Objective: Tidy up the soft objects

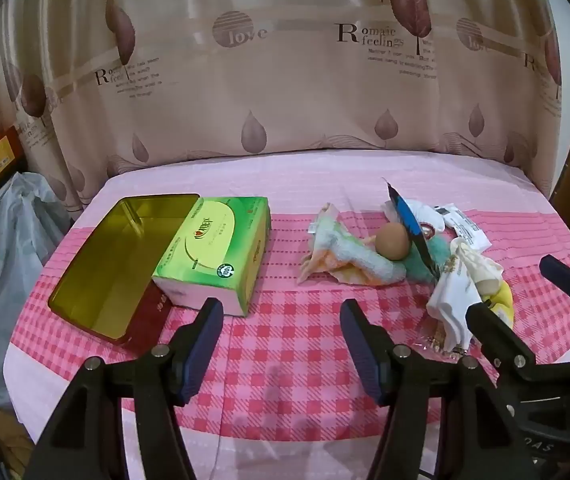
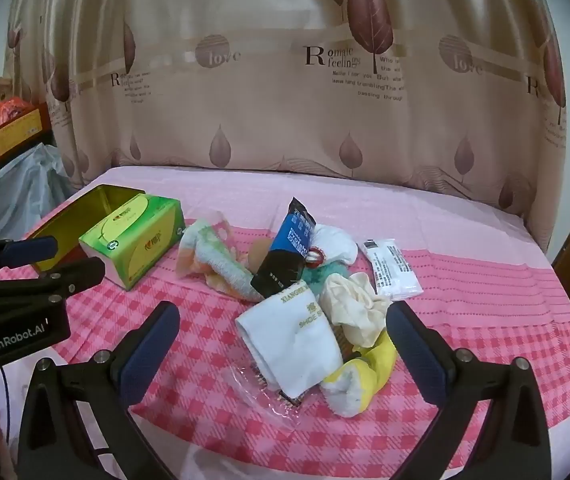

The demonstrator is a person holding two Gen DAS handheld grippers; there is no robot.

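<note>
A heap of soft things lies on the pink checked tablecloth (image 2: 189, 320): a pastel towel (image 2: 217, 260), a white folded cloth with gold print (image 2: 297, 336), a cream rag (image 2: 357, 304), a yellow-and-white sock (image 2: 361, 380) and a white sock (image 2: 337, 244). A black-and-blue pouch (image 2: 289, 248) leans on the heap. My right gripper (image 2: 283, 316) hangs open just in front of it, touching nothing. My left gripper (image 1: 281, 308) is open over bare cloth, near a green tissue pack (image 1: 213, 248) propped on the rim of an open gold tin (image 1: 117, 256).
A white wipe packet (image 2: 393, 268) lies right of the heap, and a clear plastic wrapper (image 2: 261, 392) at its front. A brown ball (image 1: 393, 242) rests on the towel. A printed curtain (image 1: 285, 80) hangs behind the table. A grey plastic bag (image 1: 1, 248) sits off the left edge.
</note>
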